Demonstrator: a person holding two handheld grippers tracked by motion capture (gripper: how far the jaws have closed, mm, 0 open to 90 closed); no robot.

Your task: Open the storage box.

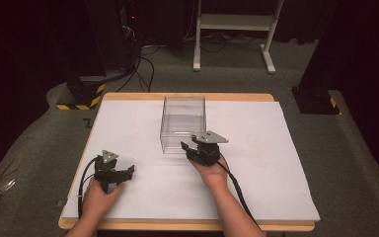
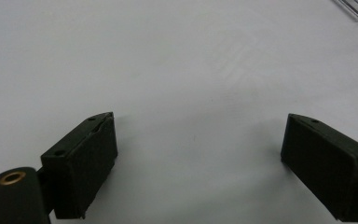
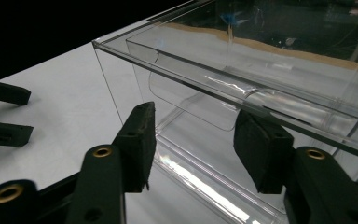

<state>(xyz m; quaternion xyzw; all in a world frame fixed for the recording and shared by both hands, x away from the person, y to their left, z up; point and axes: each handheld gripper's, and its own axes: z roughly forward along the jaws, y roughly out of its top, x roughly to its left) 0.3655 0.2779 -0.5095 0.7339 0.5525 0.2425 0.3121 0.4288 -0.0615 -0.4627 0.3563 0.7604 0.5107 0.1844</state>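
Now: your right gripper (image 3: 193,140) jaws spread at clear box (image 1: 182,123) near edge | left gripper (image 2: 198,163) jaws spread over bare white sheet (image 1: 143,192).

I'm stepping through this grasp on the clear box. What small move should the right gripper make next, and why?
Probably close the right gripper a little further: its jaws straddle the near wall of the clear plastic box, but whether the pads press it yet is unclear.
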